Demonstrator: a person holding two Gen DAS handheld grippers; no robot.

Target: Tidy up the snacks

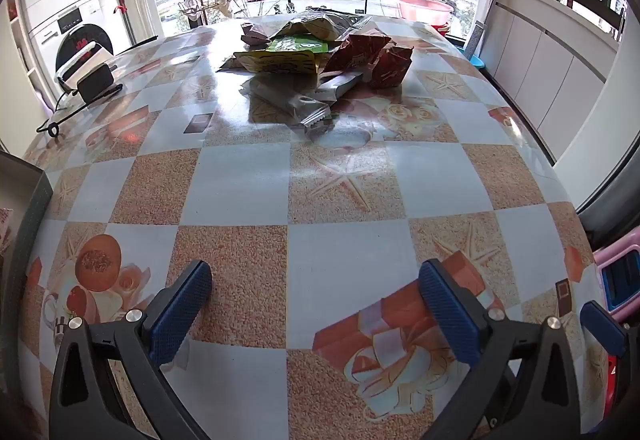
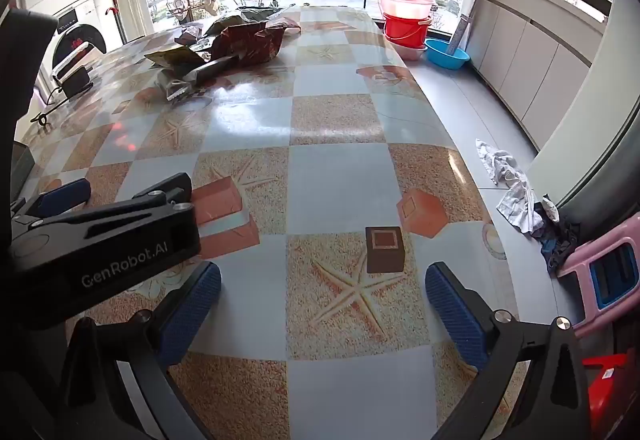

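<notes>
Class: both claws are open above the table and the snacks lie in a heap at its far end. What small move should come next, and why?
Probably advance the left claw toward the snack heap: it is open, empty and faces the heap, which lies beyond it.

Snack pile: on the table, toward its far end, before the window.
Charger: on the table, left of the pile, well apart.
Left gripper: over the table's near edge.
Right gripper: just right of the left gripper.
Buckets: on the floor, right of the table's far end.
</notes>
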